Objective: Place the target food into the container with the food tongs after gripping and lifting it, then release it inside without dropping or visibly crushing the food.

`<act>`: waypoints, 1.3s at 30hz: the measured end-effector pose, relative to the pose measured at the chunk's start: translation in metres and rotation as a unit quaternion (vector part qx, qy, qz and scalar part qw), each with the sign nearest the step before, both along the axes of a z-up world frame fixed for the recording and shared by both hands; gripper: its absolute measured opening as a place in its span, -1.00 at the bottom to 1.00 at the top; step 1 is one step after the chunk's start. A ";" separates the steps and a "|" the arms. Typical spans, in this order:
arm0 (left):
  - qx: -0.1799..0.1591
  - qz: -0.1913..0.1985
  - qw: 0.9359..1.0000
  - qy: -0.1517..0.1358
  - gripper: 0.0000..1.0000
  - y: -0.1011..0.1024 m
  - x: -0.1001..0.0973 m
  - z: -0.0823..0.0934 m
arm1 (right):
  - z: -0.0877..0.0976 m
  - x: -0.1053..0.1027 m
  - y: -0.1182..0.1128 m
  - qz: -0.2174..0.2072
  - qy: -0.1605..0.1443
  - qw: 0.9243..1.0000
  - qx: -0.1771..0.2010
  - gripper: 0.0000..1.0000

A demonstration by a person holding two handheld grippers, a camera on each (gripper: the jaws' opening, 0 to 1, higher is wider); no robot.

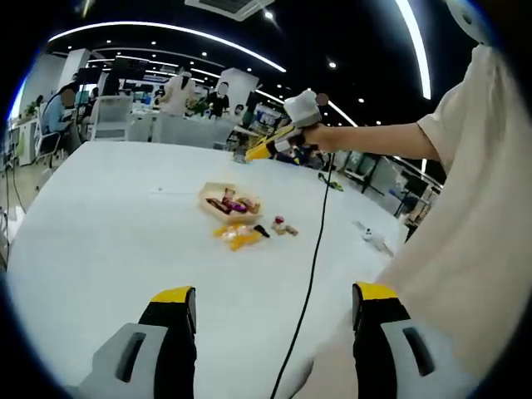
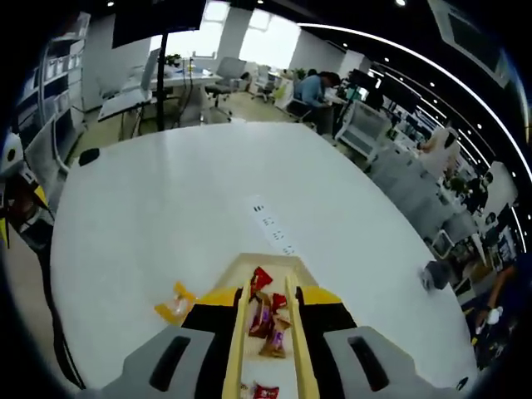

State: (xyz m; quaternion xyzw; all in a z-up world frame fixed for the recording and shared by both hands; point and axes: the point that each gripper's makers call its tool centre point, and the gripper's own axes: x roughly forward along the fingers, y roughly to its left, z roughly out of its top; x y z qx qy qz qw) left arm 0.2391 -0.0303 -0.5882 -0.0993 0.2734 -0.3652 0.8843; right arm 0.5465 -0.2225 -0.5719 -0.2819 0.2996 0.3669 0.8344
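A person stands at a large white table (image 1: pixel 100 241) and holds one claw in each hand. In the left gripper view, the left claw (image 1: pixel 274 320) is open, its two yellow-tipped jaws wide apart and with nothing between them; it hangs over the near part of the table. Well ahead of this claw, near the middle of the table, lies a shallow pale container (image 1: pixel 229 202) with some wrapped snacks inside. Just on the near side of the container lies a yellow packet (image 1: pixel 235 236), and a little to the right of it some small wrapped pieces (image 1: pixel 284 226). In this same view the right claw (image 1: pixel 270 147) comes in from the right, held up in the air above and beyond the container by the person's hand (image 1: pixel 320 135), with a black cable (image 1: pixel 312 274) hanging down from it toward the left claw. This right claw carries the yellow food tongs (image 2: pixel 268 341): in the right gripper view the two thin arms of the tongs run forward between its jaws, which press on them from both sides. The tongs are slightly open, and through the gap between them I see the container (image 2: pixel 253 268) with red and purple wrapped snacks (image 2: pixel 268 316) below. I cannot tell whether the tongs grip any snack. To the left of the right claw the yellow packet (image 2: pixel 176 306) lies on the table. Far behind, there are office desks, chairs and some people.
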 end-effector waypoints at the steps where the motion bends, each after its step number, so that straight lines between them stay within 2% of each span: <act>1: 0.000 -0.001 1.000 0.000 0.53 0.000 0.000 0.000 | 0.000 -0.003 -0.001 -0.003 0.001 1.000 0.004 -0.49; 20: 0.006 -0.021 1.000 -0.008 0.53 -0.014 -0.003 0.004 | -0.009 -0.034 -0.028 -0.032 0.012 0.999 0.021 -0.48; 39: 0.012 -0.036 0.999 -0.013 0.54 -0.027 -0.007 0.007 | -0.019 -0.054 -0.049 -0.048 0.024 0.998 0.024 -0.47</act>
